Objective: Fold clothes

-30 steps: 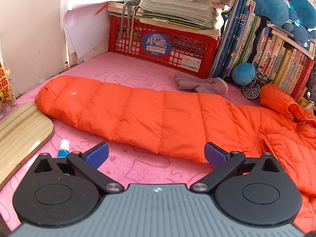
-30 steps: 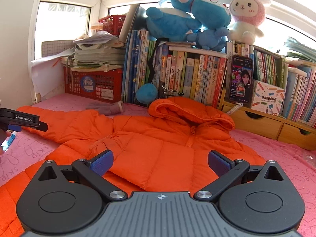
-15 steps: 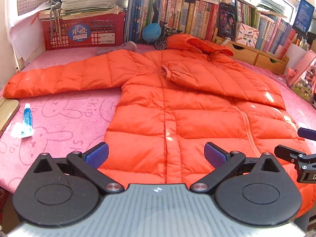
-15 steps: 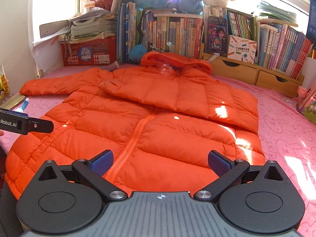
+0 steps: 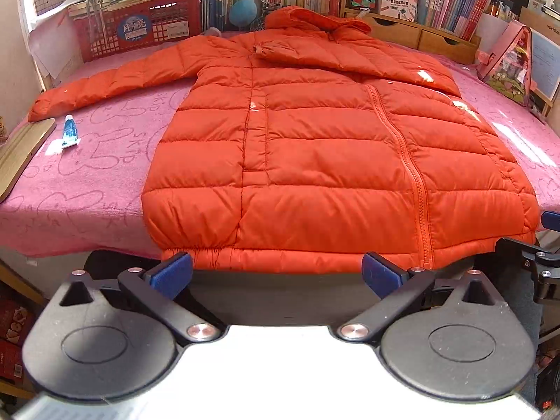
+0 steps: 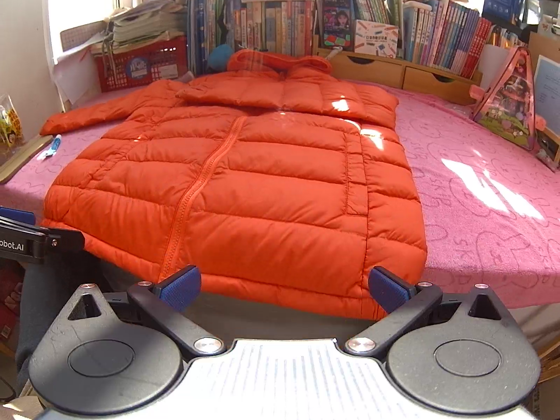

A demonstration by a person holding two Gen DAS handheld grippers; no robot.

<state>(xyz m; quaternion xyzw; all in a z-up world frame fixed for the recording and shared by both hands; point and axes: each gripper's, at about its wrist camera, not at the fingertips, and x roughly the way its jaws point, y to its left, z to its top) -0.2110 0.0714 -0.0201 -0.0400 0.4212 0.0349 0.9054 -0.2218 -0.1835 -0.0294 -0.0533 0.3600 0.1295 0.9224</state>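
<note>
Hovering level before the jacket (image 5: 329,161) hem, seemingly clear, both tools (image 5: 276,274) (image 6: 284,287) spread.

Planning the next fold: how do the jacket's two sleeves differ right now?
The left sleeve lies stretched straight out over the pink cover, clear of the jacket body, its cuff near the blue tube. The right sleeve is already folded across the chest, its cuff near the middle, below the hood. Both are the same orange quilted fabric, and neither gripper touches them.
</note>
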